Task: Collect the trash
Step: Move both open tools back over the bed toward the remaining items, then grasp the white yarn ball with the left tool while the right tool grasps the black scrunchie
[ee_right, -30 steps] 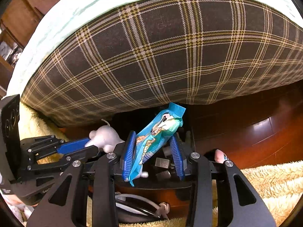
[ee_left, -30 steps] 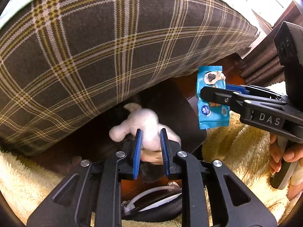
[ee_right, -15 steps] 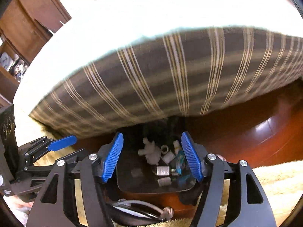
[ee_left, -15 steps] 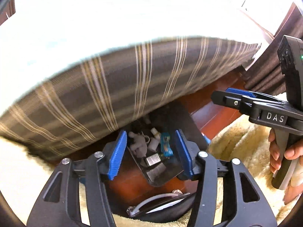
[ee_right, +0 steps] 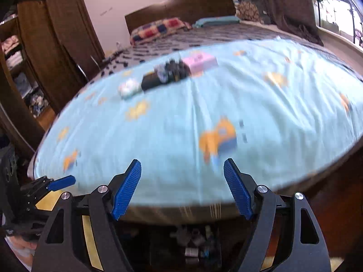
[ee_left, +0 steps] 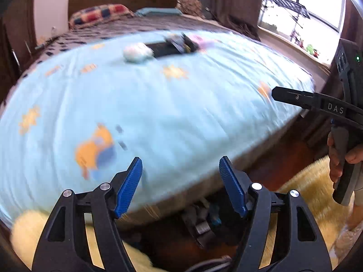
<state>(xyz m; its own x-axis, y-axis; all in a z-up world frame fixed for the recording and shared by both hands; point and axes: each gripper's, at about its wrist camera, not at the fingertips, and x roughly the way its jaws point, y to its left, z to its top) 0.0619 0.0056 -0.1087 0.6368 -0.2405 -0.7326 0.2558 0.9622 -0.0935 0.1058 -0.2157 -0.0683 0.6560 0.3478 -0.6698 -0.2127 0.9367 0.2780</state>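
My left gripper [ee_left: 180, 185] is open and empty, raised above the bed's edge. My right gripper [ee_right: 181, 189] is open and empty too; it shows from the side in the left wrist view [ee_left: 292, 98]. Below both, a black bin [ee_left: 204, 224] on the floor holds dropped trash, also seen in the right wrist view [ee_right: 195, 249]. Far across the light-blue bedspread [ee_left: 158, 104] lie a white crumpled item [ee_left: 136, 53], a dark object [ee_left: 172, 45] and a pink box [ee_right: 200, 62]. The view is blurred.
The bed fills the middle, with a brown headboard [ee_right: 179, 6] and pillows at the far end. A wooden wardrobe [ee_right: 50, 45] stands at the left. A window [ee_left: 301, 6] is at the right. A cream shaggy rug [ee_left: 301, 188] covers the floor.
Both grippers opened and dropped the white wad and the blue wrapper into the bin. Then both rose and tilted up, so the bed top came into view.
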